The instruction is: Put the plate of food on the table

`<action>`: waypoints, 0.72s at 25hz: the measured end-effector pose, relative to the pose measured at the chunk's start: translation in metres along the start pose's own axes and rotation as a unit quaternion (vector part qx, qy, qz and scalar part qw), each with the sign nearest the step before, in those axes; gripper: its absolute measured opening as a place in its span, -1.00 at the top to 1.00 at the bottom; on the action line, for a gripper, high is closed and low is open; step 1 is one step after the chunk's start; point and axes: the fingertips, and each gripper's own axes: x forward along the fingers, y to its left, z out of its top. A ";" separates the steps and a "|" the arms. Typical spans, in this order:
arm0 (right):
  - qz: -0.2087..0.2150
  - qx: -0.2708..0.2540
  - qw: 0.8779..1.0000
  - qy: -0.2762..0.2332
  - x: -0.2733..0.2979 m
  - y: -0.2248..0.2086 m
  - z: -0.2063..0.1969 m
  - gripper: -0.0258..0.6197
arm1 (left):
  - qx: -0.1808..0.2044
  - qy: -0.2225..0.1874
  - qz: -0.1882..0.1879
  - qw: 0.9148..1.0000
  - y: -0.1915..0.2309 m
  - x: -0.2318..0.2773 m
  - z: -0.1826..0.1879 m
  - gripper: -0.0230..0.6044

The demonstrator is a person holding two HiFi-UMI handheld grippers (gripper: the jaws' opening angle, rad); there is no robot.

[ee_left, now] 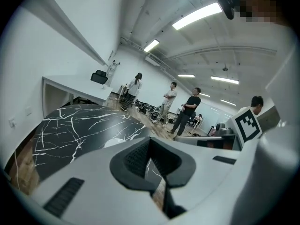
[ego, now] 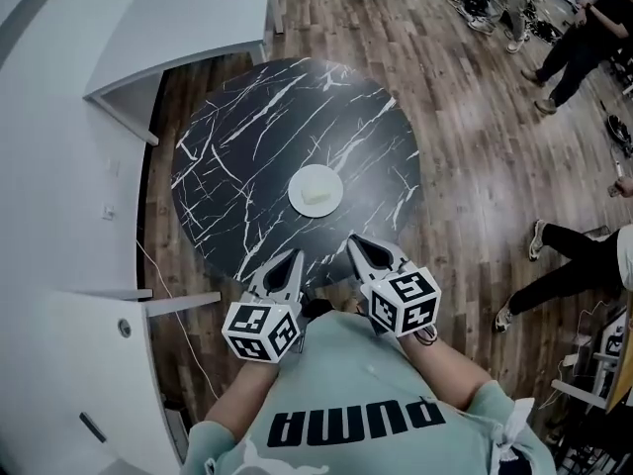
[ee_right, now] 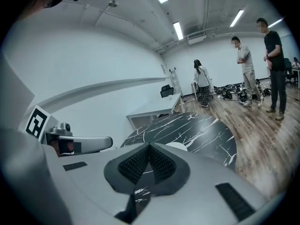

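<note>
A white plate (ego: 316, 190) with a pale piece of food on it rests near the middle of the round black marble table (ego: 247, 137). Both grippers hover over the table's near edge, short of the plate and apart from it. My left gripper (ego: 291, 258) is shut and holds nothing; my right gripper (ego: 357, 244) is shut and holds nothing too. In the left gripper view the closed left gripper (ee_left: 149, 142) hides most of the plate (ee_left: 115, 143). In the right gripper view a sliver of the plate (ee_right: 178, 146) shows just past the closed right gripper (ee_right: 149, 147).
A white desk (ego: 188, 18) stands beyond the table at the upper left, and white cabinets (ego: 59, 344) line the left side. Several people (ego: 579, 43) stand on the wooden floor to the right, with gear and cables at the far end of the room.
</note>
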 end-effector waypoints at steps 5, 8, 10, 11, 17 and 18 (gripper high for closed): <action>0.018 -0.011 1.000 -0.009 -0.034 0.010 -0.003 0.89 | 0.015 -0.001 0.007 1.000 -0.035 -0.020 -0.011 0.90; 0.026 -0.017 0.999 -0.010 -0.046 0.021 -0.005 0.89 | 0.026 -0.004 0.021 0.999 -0.041 -0.040 -0.015 0.90; 0.029 -0.021 0.999 -0.009 -0.050 0.028 -0.008 0.89 | 0.028 -0.011 0.031 0.999 -0.040 -0.051 -0.017 0.90; 0.032 -0.024 0.999 -0.008 -0.051 0.032 -0.010 0.89 | 0.027 -0.015 0.035 0.999 -0.039 -0.056 -0.018 0.90; 0.025 -0.040 0.999 -0.009 -0.052 0.068 -0.015 0.89 | 0.049 -0.030 0.026 0.998 -0.026 -0.088 -0.015 0.90; 0.020 -0.040 0.999 -0.010 -0.052 0.073 -0.016 0.89 | 0.052 -0.031 0.021 0.998 -0.023 -0.093 -0.015 0.90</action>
